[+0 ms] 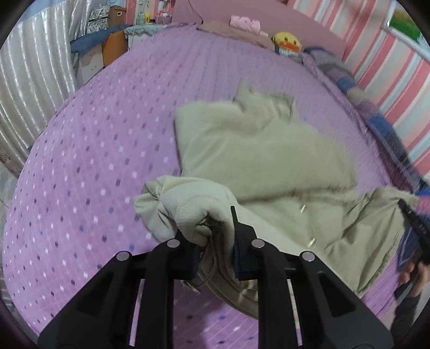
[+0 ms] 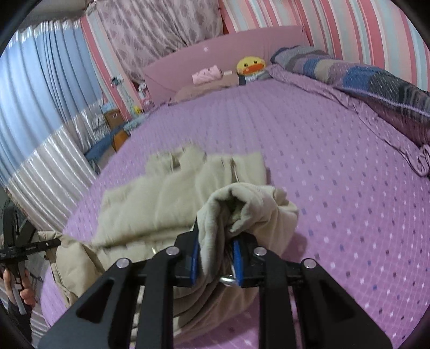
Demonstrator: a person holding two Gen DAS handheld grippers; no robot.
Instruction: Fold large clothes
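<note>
A large beige padded jacket lies on the purple dotted bedspread; it also shows in the right wrist view. My left gripper is shut on a bunched near edge of the jacket, lifted a little above the bed. My right gripper is shut on another bunched part of the jacket's near edge, with a metal ring showing between the blue pads. The right gripper also shows at the right edge of the left wrist view; the left one sits at the left edge of the right wrist view.
A yellow duck plush and a pink bundle sit by the pink headboard. A patterned blue-grey quilt runs along the striped wall. Boxes and curtains stand beyond the bed's left side.
</note>
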